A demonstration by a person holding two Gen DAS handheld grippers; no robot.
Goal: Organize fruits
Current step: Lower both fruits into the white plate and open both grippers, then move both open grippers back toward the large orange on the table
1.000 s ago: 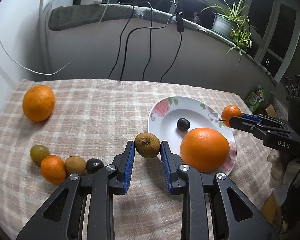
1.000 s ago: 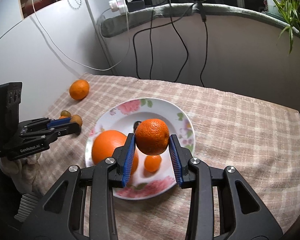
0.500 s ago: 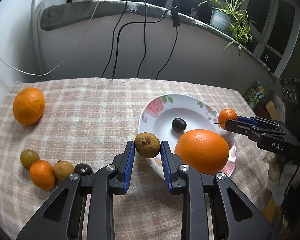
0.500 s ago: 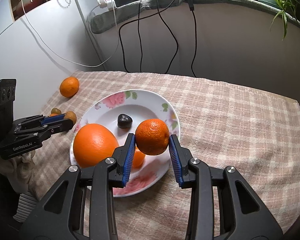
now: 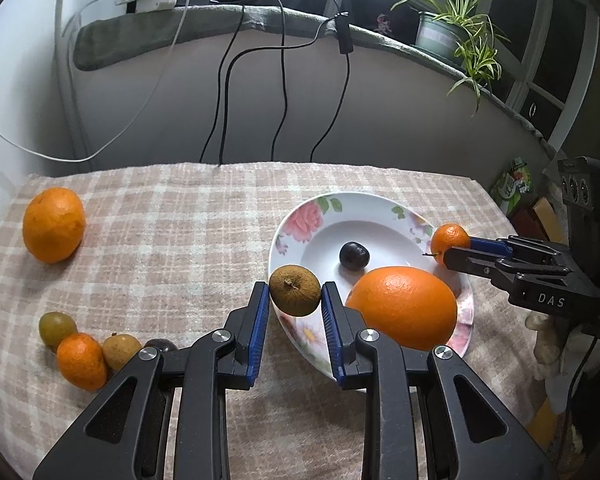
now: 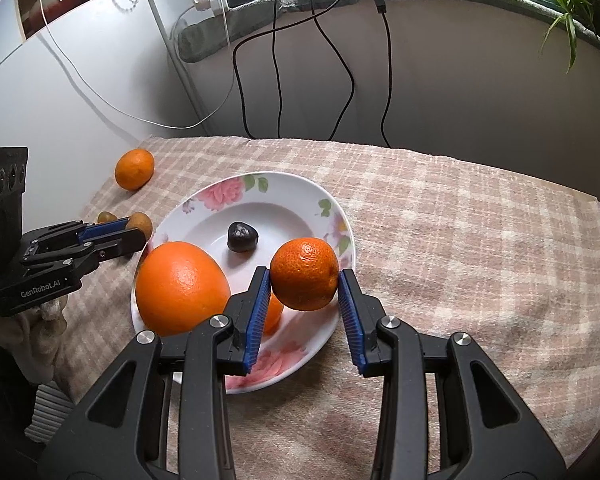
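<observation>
Two black grippers with blue ribbed pads each pinch a fruit above the checked beige tablecloth (image 5: pixel 188 216). The left gripper (image 5: pixel 295 304), at lower centre of the left wrist view, is pressed onto a small round brown rough-skinned fruit (image 5: pixel 295 290) that hangs over the near left rim of the white floral-rimmed plate (image 5: pixel 312 216). The right gripper (image 6: pixel 304 298), at lower centre of the right wrist view, clamps a small bumpy orange mandarin (image 6: pixel 304 274) over the plate's right edge.

In the plate's bowl lie a big smooth orange (image 5: pixel 402 306) toward the lower right of the left view and a small dark glossy plum-like fruit (image 5: pixel 354 255) near the middle; in the right view a second small orange fruit (image 6: pixel 274 312) shows partly behind the left pad. The middle and far side of the bowl are bare.

At the left view's far left sits a lone medium orange (image 5: pixel 54 224), well apart from everything. At lower left, near the cloth's edge, a cluster touches in a row: a small green-brown fruit (image 5: pixel 56 326), a small mandarin (image 5: pixel 81 360), a tan round fruit (image 5: pixel 122 350) and a dark fruit (image 5: pixel 162 345) partly hidden by the gripper's frame. A wide stretch of cloth lies open between the cluster and the plate, and the right view's right half is bare cloth out to the table's edge.
</observation>
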